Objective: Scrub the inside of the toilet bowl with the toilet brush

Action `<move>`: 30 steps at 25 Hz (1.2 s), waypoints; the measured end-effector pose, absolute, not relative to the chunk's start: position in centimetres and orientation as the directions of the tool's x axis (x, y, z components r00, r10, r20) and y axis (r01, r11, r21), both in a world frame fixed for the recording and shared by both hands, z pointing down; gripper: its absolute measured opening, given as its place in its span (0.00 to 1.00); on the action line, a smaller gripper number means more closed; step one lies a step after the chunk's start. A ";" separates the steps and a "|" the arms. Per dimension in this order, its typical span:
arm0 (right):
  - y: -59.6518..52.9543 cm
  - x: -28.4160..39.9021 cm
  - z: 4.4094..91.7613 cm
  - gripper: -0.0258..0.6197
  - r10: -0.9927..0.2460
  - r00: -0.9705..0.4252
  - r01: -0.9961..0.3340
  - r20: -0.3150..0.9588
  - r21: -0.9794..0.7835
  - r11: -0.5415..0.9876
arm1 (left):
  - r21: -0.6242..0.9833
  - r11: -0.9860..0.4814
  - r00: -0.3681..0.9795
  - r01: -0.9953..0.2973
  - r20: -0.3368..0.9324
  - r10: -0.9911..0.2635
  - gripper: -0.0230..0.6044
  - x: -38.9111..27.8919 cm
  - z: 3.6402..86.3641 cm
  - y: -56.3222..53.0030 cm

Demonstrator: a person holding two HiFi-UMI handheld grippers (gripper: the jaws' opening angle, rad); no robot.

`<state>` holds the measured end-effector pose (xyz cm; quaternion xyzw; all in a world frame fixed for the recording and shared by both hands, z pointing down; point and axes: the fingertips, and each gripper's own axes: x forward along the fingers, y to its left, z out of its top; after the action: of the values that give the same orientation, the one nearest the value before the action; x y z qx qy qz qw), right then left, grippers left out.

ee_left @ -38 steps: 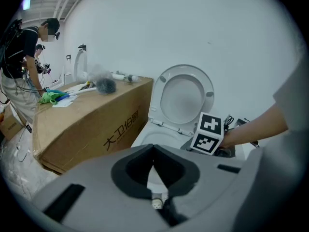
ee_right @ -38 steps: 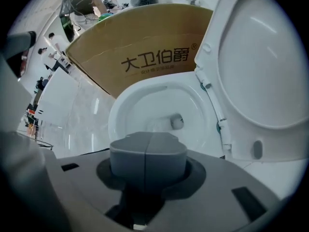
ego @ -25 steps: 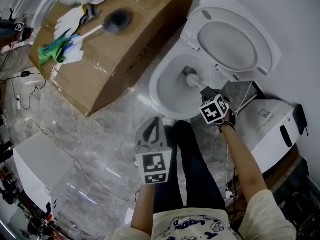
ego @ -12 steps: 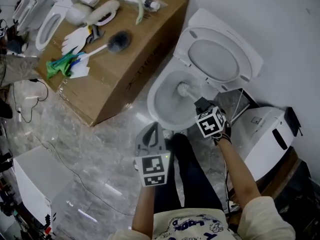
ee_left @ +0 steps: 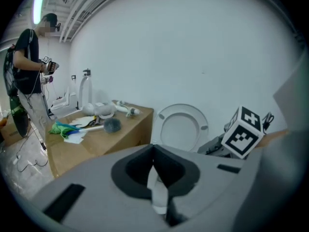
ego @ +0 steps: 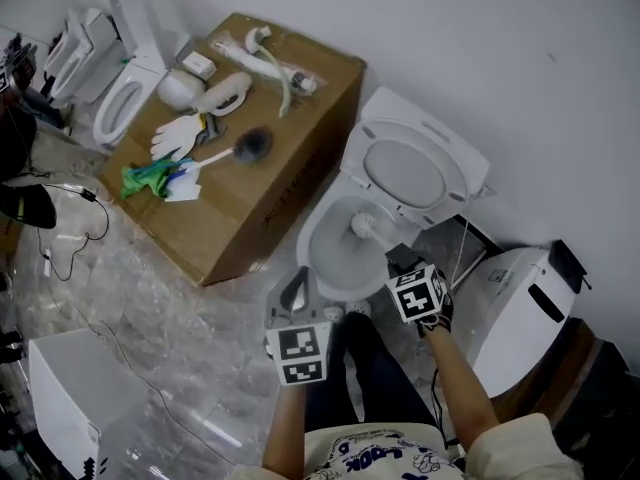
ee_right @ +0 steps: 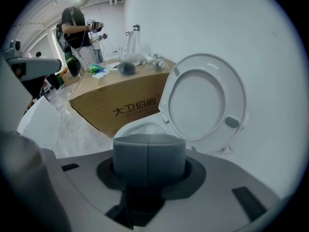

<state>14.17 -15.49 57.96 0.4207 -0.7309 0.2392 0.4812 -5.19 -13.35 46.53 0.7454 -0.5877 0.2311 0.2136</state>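
The left gripper (ego: pixel 298 286) hangs nearest, over the floor just in front of the bowl (ego: pixel 318 253). Its own view shows the jaws pressed together with nothing gripped between them. It is well clear of the brush (ego: pixel 362 227).

To its right and a little farther on, the right gripper (ego: pixel 397 258) sits at the bowl's near right rim. In its own view its jaws are closed tight, meeting along a seam (ee_right: pixel 148 151). In the head view the brush's handle runs out from between them, slanting down and left into the bowl. The white brush head lies inside the bowl, against the far inner wall.

Behind the bowl the lid (ego: pixel 405 168) stands raised against the wall.

Left of the toilet sits a cardboard box (ego: pixel 270 193). On its top lie a second brush (ego: pixel 250 145) with a dark head and white gloves (ego: pixel 178 133), among other items.

Far off in the left gripper view, a person (ee_left: pixel 24 81) stands by the wall.
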 end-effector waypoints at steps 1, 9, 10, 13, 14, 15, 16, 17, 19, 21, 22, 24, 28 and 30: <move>-15.3 14.1 57.0 0.29 -0.395 -0.190 -0.856 0.899 0.046 0.516 | 0.048 -0.213 0.200 -0.976 0.588 -0.784 0.04 -5.3 45.9 -13.4; -15.3 14.2 50.0 0.29 -0.496 -0.187 -0.894 0.848 0.062 0.443 | 0.046 -0.199 0.193 -0.979 0.534 -0.823 0.04 -5.3 41.4 -14.4; -15.4 14.4 49.3 0.29 -0.508 -0.186 -0.898 0.841 0.065 0.436 | 0.044 -0.200 0.192 -0.979 0.526 -0.828 0.04 -5.2 40.8 -14.6; -15.6 15.0 47.0 0.29 -0.543 -0.180 -0.911 0.820 0.070 0.407 | 0.037 -0.202 0.192 -0.979 0.506 -0.841 0.04 -4.9 39.2 -15.0; -15.6 15.2 46.2 0.29 -0.557 -0.179 -0.916 0.811 0.069 0.395 | 0.035 -0.203 0.193 -0.979 0.499 -0.845 0.04 -4.7 38.7 -15.2; -15.7 15.4 45.5 0.29 -0.571 -0.178 -0.922 0.801 0.067 0.381 | 0.034 -0.204 0.194 -0.978 0.490 -0.850 0.04 -4.7 38.1 -15.3; -15.7 15.5 44.8 0.29 -0.585 -0.179 -0.929 0.791 0.061 0.366 | 0.034 -0.203 0.194 -0.979 0.480 -0.855 0.04 -4.6 37.5 -15.4; -15.7 15.6 44.0 0.29 -0.597 -0.181 -0.935 0.782 0.052 0.351 | 0.032 -0.202 0.193 -0.979 0.470 -0.861 0.04 -4.6 36.8 -15.5; -15.6 15.8 42.5 0.29 -0.622 -0.185 -0.944 0.761 0.038 0.327 | 0.025 -0.204 0.193 -0.979 0.449 -0.872 0.04 -4.4 35.5 -15.6; -15.6 16.1 41.2 0.29 -0.644 -0.189 -0.949 0.741 0.030 0.313 | 0.013 -0.207 0.193 -0.978 0.429 -0.883 0.04 -4.1 34.2 -15.7; -15.5 16.2 40.5 0.29 -0.653 -0.191 -0.951 0.733 0.027 0.308 | 0.007 -0.209 0.193 -0.978 0.418 -0.888 0.04 -4.0 33.5 -15.7; -15.2 16.2 39.5 0.29 -0.669 -0.195 -0.955 0.717 0.018 0.297 | -0.008 -0.216 0.194 -0.976 0.401 -0.895 0.04 -3.8 32.4 -15.6; -14.8 16.5 37.8 0.29 -0.699 -0.202 -0.960 0.686 0.001 0.279 | -0.034 -0.226 0.198 -0.973 0.370 -0.908 0.04 -3.1 30.4 -15.4; -14.5 16.7 36.9 0.29 -0.714 -0.204 -0.962 0.670 -0.001 0.274 | -0.043 -0.229 0.200 -0.972 0.355 -0.913 0.04 -2.8 29.5 -15.3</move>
<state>16.66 -14.54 36.91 0.5622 -0.7450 0.2169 0.2861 -2.77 -15.31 29.49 0.7686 -0.6134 0.1545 0.0956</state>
